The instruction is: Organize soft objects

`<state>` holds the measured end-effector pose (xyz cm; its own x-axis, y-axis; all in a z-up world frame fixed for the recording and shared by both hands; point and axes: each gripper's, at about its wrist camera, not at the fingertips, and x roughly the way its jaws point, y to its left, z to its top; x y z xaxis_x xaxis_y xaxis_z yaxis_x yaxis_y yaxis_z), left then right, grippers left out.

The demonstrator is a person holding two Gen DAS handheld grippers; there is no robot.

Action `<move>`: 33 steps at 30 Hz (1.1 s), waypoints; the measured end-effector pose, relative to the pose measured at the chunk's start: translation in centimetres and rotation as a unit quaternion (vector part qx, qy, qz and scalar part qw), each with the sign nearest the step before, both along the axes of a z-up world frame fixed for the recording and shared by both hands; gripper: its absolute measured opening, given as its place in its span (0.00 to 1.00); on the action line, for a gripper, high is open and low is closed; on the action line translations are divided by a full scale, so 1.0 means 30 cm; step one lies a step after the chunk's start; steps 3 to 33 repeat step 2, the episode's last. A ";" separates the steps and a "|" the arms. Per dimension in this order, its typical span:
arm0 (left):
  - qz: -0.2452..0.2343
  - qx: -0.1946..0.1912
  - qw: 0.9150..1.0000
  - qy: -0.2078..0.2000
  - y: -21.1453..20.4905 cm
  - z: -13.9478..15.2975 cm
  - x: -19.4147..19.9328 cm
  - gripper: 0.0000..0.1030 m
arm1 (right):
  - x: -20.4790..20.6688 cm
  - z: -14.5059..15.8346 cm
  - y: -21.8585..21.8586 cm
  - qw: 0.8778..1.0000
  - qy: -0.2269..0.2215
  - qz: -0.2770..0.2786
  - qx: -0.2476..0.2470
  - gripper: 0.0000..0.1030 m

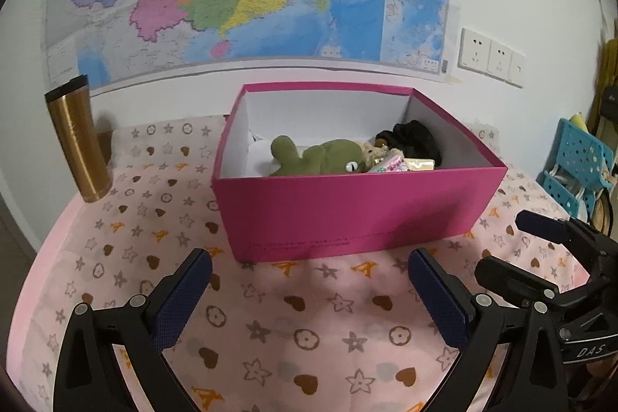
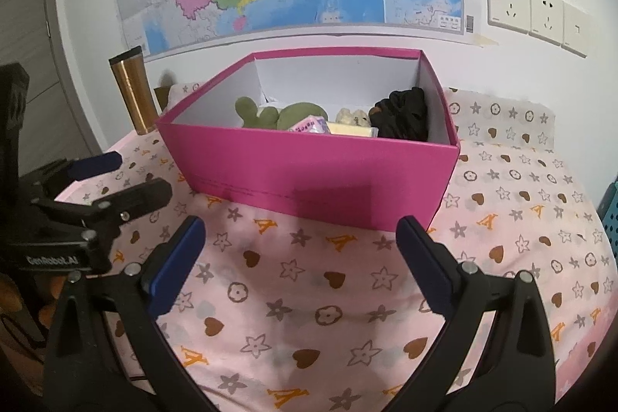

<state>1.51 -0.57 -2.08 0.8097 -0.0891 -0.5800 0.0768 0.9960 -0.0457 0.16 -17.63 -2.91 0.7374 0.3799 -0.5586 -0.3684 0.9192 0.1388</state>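
A pink box [image 1: 347,211] [image 2: 309,172] stands open on the patterned pink cloth. Inside lie a green plush frog [image 1: 320,157] [image 2: 278,114], a small beige plush [image 2: 353,116], a black soft item [image 1: 413,138] [image 2: 403,114] and some small packets [image 1: 398,165] [image 2: 313,126]. My left gripper [image 1: 309,280] is open and empty, low over the cloth in front of the box. My right gripper [image 2: 301,242] is open and empty, also in front of the box. Each gripper shows at the edge of the other's view: the right one [image 1: 513,242], the left one [image 2: 143,176].
A gold tumbler [image 1: 77,145] [image 2: 133,91] stands left of the box by the wall. A map and wall sockets [image 2: 537,14] are behind. A blue perforated rack [image 1: 579,161] stands off the table's right side.
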 end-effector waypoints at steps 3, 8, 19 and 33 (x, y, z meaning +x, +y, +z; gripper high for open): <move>0.003 0.003 1.000 0.005 0.001 -0.007 0.001 1.00 | -0.004 0.000 0.001 1.000 0.001 -0.001 -0.002 0.96; 0.003 0.003 1.000 0.005 0.001 -0.007 0.001 1.00 | -0.004 0.000 0.001 1.000 0.001 -0.001 -0.002 0.96; 0.003 0.003 1.000 0.005 0.001 -0.007 0.001 1.00 | -0.004 0.000 0.001 1.000 0.001 -0.001 -0.002 0.96; 0.003 0.003 1.000 0.005 0.001 -0.007 0.001 1.00 | -0.004 0.000 0.001 1.000 0.001 -0.001 -0.002 0.96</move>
